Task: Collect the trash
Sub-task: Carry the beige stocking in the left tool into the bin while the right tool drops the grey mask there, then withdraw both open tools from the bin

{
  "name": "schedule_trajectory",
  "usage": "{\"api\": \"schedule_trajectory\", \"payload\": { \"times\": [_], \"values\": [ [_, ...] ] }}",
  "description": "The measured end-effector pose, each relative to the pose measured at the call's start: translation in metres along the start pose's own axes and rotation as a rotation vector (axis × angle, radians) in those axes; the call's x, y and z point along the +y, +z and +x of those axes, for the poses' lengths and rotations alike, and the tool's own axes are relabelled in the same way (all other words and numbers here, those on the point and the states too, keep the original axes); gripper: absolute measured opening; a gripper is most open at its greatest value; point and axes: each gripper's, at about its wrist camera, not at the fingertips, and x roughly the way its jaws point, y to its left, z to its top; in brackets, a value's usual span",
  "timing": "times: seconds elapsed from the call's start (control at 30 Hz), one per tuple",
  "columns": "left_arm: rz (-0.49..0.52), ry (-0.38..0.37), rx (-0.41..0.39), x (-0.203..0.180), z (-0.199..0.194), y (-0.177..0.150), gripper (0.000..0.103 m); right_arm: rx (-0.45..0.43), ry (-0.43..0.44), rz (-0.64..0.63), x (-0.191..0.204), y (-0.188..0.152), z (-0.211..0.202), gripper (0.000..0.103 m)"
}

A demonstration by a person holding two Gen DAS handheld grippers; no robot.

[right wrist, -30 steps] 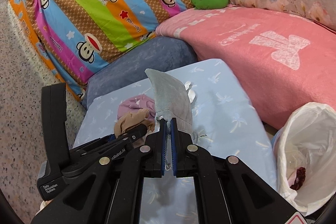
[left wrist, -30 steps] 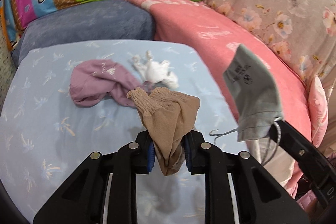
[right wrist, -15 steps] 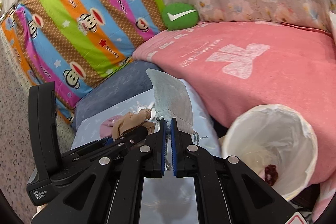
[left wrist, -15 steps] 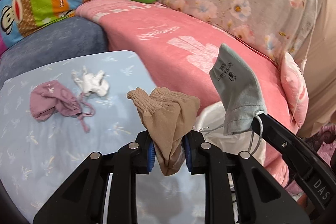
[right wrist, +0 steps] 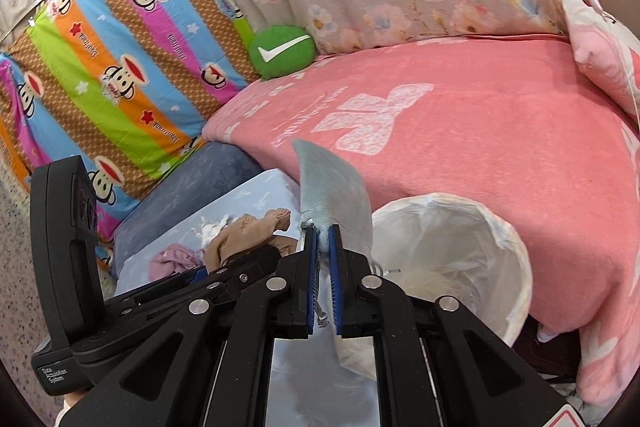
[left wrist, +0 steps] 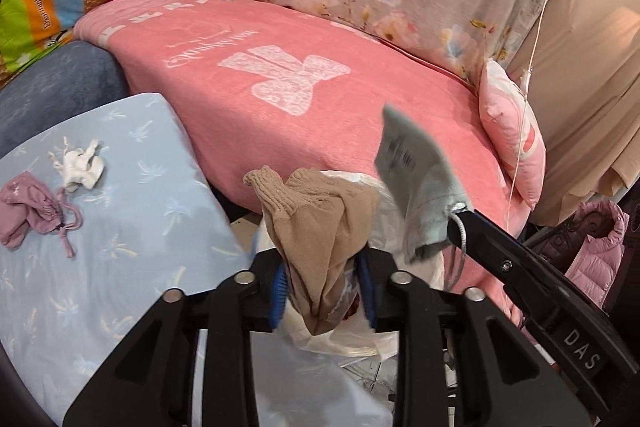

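Two grippers opening above white-lined bin (right wrist: 460, 247), left gripper (left wrist: 323, 291) around tan sock (left wrist: 320, 247), right gripper (right wrist: 323, 291) around grey mask (right wrist: 332, 187)

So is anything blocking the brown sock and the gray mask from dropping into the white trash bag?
Nothing visible blocks them. The brown sock hangs between the opening jaws of the left tool, right over the white trash bag. The gray mask in the right tool, whose jaws are also opening, hangs beside the bag's open mouth.

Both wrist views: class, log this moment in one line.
left hand-held gripper: opening, tan sock | right hand-held gripper: opening, grey mask | over bin
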Motion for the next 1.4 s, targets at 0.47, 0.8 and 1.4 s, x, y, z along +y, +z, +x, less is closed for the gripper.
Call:
{"api": "schedule_trajectory", "payload": {
  "times": [0.47, 0.8, 1.4],
  "values": [
    [0.003, 0.045, -0.026, -0.007, 0.001, -0.001, 0.058, -0.010, -0.007, 0.027, -0.016, 0.001, -0.005, 0.021],
    [-0.051, 0.102, -0.043, 0.020, -0.012, -0.006, 0.058, 0.019, 0.028, -0.020, 0.011, -0.006, 0.006, 0.026],
    [-0.158, 0.166, -0.080, 0.085, -0.039, -0.017, 0.058, 0.084, 0.073, -0.106, 0.076, -0.024, 0.035, 0.027]
  ]
}}
